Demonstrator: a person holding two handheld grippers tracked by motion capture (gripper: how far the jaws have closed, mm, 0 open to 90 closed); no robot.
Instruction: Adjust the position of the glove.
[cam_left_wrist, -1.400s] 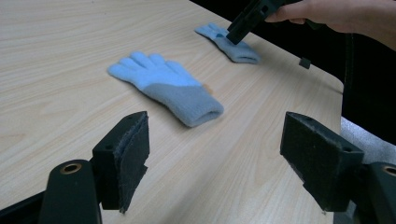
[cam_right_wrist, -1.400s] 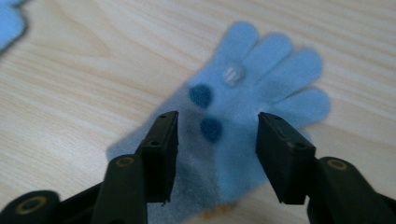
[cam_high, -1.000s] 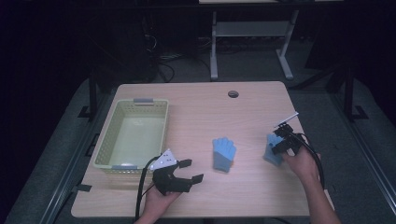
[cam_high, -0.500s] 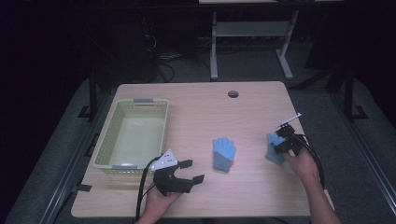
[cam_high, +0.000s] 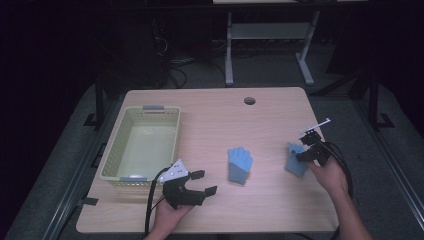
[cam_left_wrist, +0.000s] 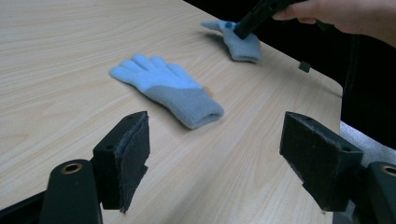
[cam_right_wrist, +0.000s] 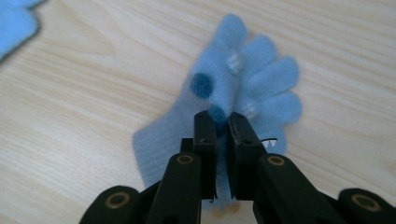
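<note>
Two light blue knit gloves lie on the wooden table (cam_high: 215, 115). One glove (cam_high: 240, 164) (cam_left_wrist: 170, 88) lies flat near the middle, fingers pointing away from me. The other glove (cam_high: 296, 164) (cam_right_wrist: 247, 79) (cam_left_wrist: 240, 44), with dark blue dots on it, lies at the right. My right gripper (cam_high: 301, 156) (cam_right_wrist: 220, 119) points down onto it, shut, with a fold of its palm pinched between the pads. My left gripper (cam_high: 204, 182) (cam_left_wrist: 219, 154) rests low near the front edge, open wide, aimed at the middle glove with nothing between its jaws.
A pale green plastic basket (cam_high: 150, 109) stands at the table's left, just behind my left gripper, and looks empty. A round cable hole (cam_high: 249, 100) sits at the table's far edge. The table's right edge runs close beside the right hand (cam_high: 330, 175).
</note>
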